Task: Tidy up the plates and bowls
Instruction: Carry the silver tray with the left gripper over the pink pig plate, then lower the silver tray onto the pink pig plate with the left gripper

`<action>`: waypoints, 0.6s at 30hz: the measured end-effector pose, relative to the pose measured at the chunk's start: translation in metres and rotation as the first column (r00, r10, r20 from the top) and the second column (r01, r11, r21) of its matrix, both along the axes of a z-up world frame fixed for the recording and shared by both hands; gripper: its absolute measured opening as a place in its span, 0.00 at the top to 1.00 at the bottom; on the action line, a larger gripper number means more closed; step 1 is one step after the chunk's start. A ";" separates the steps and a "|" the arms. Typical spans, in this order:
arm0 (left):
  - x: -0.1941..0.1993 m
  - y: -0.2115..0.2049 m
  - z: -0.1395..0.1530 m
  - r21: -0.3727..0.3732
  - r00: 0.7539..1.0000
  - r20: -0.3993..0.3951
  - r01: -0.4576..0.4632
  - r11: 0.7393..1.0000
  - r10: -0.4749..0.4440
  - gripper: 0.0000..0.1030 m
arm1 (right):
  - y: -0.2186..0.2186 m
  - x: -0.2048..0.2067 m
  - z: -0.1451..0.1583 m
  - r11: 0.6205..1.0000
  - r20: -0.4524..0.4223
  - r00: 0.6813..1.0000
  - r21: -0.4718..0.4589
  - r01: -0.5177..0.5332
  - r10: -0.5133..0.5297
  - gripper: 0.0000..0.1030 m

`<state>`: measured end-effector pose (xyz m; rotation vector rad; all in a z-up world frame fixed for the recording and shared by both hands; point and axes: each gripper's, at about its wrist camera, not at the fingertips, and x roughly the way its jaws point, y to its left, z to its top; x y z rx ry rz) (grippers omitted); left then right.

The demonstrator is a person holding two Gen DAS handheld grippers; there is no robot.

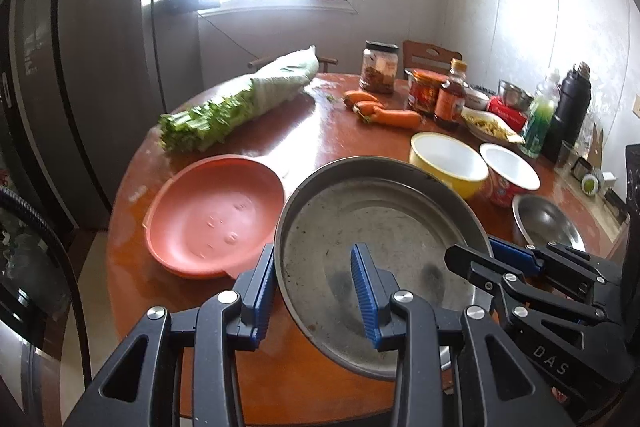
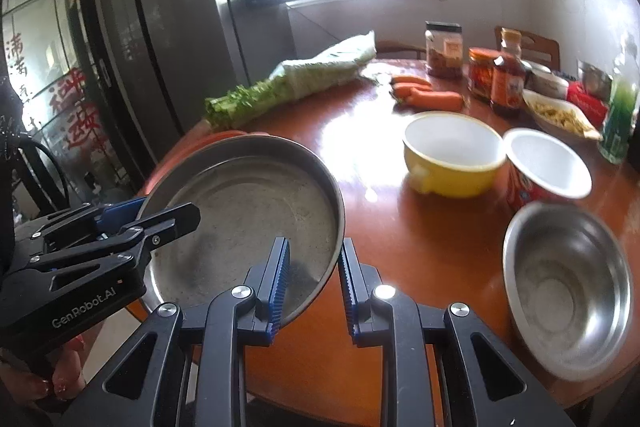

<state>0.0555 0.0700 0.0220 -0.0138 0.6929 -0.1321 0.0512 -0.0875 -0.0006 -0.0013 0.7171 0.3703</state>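
We hold a round metal pan [image 1: 384, 259] above the near edge of the round wooden table [image 1: 320, 143], with one gripper on each side of it; the pan is tilted, its left side higher in the right wrist view. Our left gripper [image 1: 314, 291] has its jaws on both sides of the pan's left rim, one blue pad outside the wall and one inside, but a clear gap stays between the pads, so they are apart and not pressed together. Our right gripper [image 2: 314, 281] stands in the same way on the pan's right rim; the wall passes between its two pads, which are nearer to each other, but we cannot tell if they press on the metal.

Just to the left of the pan lies an orange plastic plate [image 1: 216, 215] on the table; in the right wrist view the pan hides most of it. To the right of the pan, near the table edge, stands a steel bowl [image 2: 568, 291]; behind it are a yellow bowl [image 2: 454, 153] with white inside and a red paper cup [image 2: 546, 169], just beside each other. Farther on the table lie three carrots [image 1: 380, 109] and a long bundle of greens [image 1: 240, 99] in a wrapper; at the far right stand jars and bottles [image 1: 436, 91].
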 end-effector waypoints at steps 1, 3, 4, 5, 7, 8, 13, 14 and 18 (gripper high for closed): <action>0.001 0.004 0.003 0.002 1.000 0.006 -0.006 1.000 0.006 0.64 | 0.003 0.002 0.003 1.000 0.004 1.000 0.001 -0.003 0.003 0.76; 0.003 0.008 0.007 0.012 1.000 0.017 -0.014 1.000 0.014 0.64 | 0.011 0.005 0.008 1.000 0.018 1.000 0.000 -0.012 0.012 0.76; 0.005 0.012 0.010 0.015 0.999 0.024 -0.022 1.000 0.022 0.64 | 0.015 0.007 0.011 1.000 0.023 1.000 -0.002 -0.016 0.016 0.76; 0.005 0.015 0.012 0.017 0.999 0.030 -0.027 0.999 0.026 0.64 | 0.020 0.009 0.014 1.000 0.030 0.999 -0.005 -0.021 0.021 0.76; 0.007 0.023 0.016 0.022 0.998 0.041 -0.039 0.999 0.038 0.64 | 0.028 0.012 0.017 1.000 0.042 0.999 -0.012 -0.027 0.028 0.76; 0.008 0.027 0.018 0.022 0.998 0.044 -0.045 0.999 0.044 0.64 | 0.034 0.015 0.019 0.999 0.045 0.998 -0.012 -0.034 0.034 0.76; 0.016 0.049 0.023 0.033 0.995 0.056 -0.079 0.996 0.077 0.64 | 0.054 0.030 0.022 0.997 0.042 0.997 0.011 -0.071 0.071 0.76; 0.018 0.054 0.024 0.039 0.995 0.057 -0.087 0.995 0.085 0.64 | 0.060 0.033 0.022 0.997 0.042 0.996 0.012 -0.081 0.080 0.76; 0.025 0.069 0.027 0.062 0.992 0.063 -0.115 0.991 0.111 0.64 | 0.078 0.045 0.022 0.994 0.041 0.993 0.007 -0.108 0.107 0.76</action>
